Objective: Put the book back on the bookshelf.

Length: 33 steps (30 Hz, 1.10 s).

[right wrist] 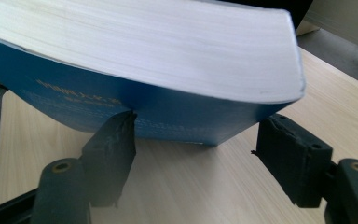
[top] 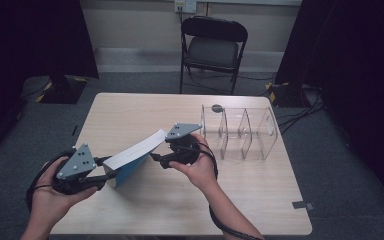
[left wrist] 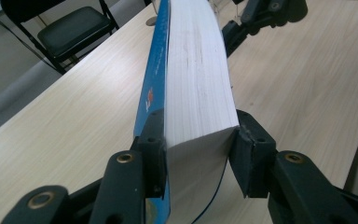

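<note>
Left gripper (left wrist: 199, 154) is clamped on the near end of a thick blue-covered book (left wrist: 193, 79). One black jaw presses the blue cover, the other presses the far face of the white page block; both pads are in contact. The book stands on edge and runs away from the camera, page edges facing up and slightly curved. The other gripper (left wrist: 261, 18) is at the book's far end, top of view, touching or just beside it; can't tell which. Light wooden table (left wrist: 74, 116) underneath. Black folding chair (left wrist: 70, 32) beyond the table edge, top left.
</note>
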### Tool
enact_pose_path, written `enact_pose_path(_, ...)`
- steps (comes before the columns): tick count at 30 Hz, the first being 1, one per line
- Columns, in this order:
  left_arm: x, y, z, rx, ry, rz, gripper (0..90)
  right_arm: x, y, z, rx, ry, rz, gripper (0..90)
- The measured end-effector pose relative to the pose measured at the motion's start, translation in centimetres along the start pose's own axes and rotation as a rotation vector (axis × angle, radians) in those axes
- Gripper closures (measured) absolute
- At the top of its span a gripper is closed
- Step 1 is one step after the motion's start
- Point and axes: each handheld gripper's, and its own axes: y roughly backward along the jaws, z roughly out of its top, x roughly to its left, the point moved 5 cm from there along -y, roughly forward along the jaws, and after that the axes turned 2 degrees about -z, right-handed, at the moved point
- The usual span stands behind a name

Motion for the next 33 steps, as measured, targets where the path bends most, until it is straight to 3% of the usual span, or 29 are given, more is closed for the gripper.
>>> enact_pose_path(4, 0.5, 0.2, -0.2, -0.013, 0.047, -0.006, 61.3, 0.2, -0.5, 0.2, -0.010, 0.004, 0.000, 26.6)
enact_pose_path(12, 1.1, 0.2, 0.4, -0.001, 0.070, 0.000, 61.5, -0.1, -0.6, 0.1, -0.011, 0.003, -0.006, 26.1)
enact_pose_path(17, 2.4, 0.5, 0.5, -0.017, 0.133, 0.006, 61.5, -0.3, -0.3, -1.2, 0.011, 0.005, -0.008, 25.7)
enact_pose_path(23, 3.8, 0.9, 0.4, -0.013, 0.185, 0.010, 61.4, -0.7, 0.3, -4.0, 0.064, -0.003, -0.011, 23.2)
enact_pose_path(33, 5.3, 1.6, -0.3, -0.027, 0.244, 0.021, 61.2, -0.6, 1.1, -10.6, 0.207, -0.019, -0.026, 17.2)
